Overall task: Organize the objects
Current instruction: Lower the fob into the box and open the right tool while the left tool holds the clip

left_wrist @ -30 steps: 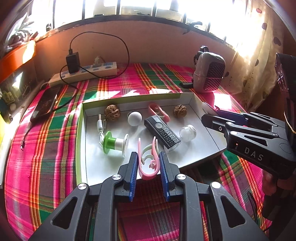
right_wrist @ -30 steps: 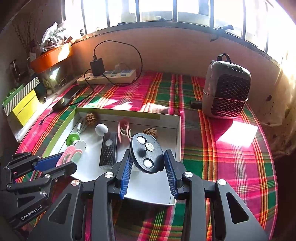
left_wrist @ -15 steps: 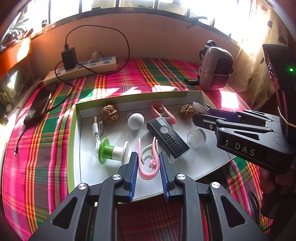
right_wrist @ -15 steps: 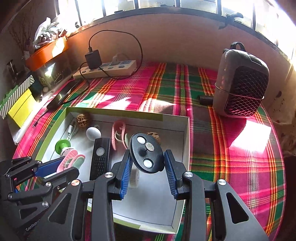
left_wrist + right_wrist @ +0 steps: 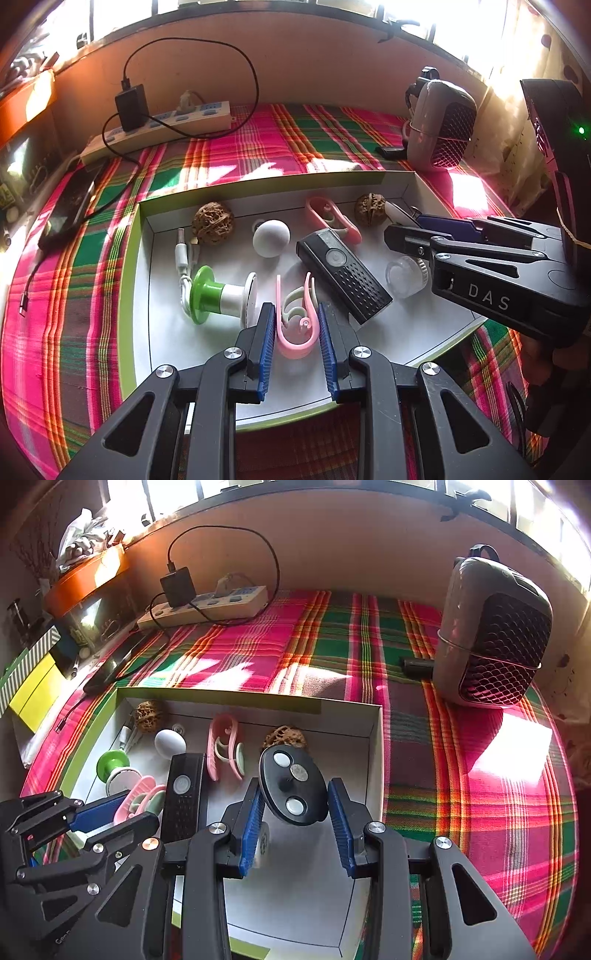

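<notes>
My left gripper (image 5: 297, 326) jaws clench a pink clip (image 5: 297, 332), my right gripper (image 5: 295, 823) jaws clench a black disc (image 5: 293, 784), both over the white box (image 5: 375, 760). Crowded box: either could land on other items.

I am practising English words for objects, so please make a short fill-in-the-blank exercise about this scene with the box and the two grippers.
1. The left gripper is shut on a ____ hooked clip.
2. The right gripper holds a black oval disc above the ____ box.
3. The box holds ____ brown walnuts; one lies by the white ball.
4. The charger is plugged into the ____.

Missing words: pink; white; two; power strip
</notes>
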`<state>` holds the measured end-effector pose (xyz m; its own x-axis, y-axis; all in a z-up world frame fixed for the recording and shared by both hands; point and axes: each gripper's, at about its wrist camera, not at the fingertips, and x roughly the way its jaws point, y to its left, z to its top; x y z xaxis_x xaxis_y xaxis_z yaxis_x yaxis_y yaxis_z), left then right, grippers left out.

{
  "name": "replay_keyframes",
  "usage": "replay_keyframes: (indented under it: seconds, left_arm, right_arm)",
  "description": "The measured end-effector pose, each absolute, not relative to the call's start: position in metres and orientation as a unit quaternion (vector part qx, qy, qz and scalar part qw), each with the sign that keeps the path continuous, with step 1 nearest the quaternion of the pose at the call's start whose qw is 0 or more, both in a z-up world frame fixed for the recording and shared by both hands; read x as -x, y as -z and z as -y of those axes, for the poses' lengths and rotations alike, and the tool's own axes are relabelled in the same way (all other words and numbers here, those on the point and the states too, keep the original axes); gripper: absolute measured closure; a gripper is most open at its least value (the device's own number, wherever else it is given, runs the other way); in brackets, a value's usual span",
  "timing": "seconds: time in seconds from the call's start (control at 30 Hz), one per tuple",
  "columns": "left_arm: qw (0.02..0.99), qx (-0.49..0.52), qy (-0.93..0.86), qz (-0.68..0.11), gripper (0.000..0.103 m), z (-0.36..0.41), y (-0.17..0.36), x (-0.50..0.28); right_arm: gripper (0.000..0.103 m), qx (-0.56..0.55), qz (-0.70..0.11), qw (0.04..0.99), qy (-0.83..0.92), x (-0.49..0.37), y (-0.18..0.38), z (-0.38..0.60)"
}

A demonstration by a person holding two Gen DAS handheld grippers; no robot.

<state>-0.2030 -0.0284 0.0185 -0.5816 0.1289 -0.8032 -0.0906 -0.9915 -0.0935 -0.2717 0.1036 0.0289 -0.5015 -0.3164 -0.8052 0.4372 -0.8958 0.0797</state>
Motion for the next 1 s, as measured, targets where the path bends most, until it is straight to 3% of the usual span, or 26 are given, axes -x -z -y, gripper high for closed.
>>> replay_keyframes:
  seconds: [1.0]
  left_arm:
    - [0.061,0.456,-0.888,0.014,0.081,0.025,-0.015,0.204]
  right_arm:
    - [0.066,-0.454,-0.085,0.209,0.862,0.271,-0.021,-0.093]
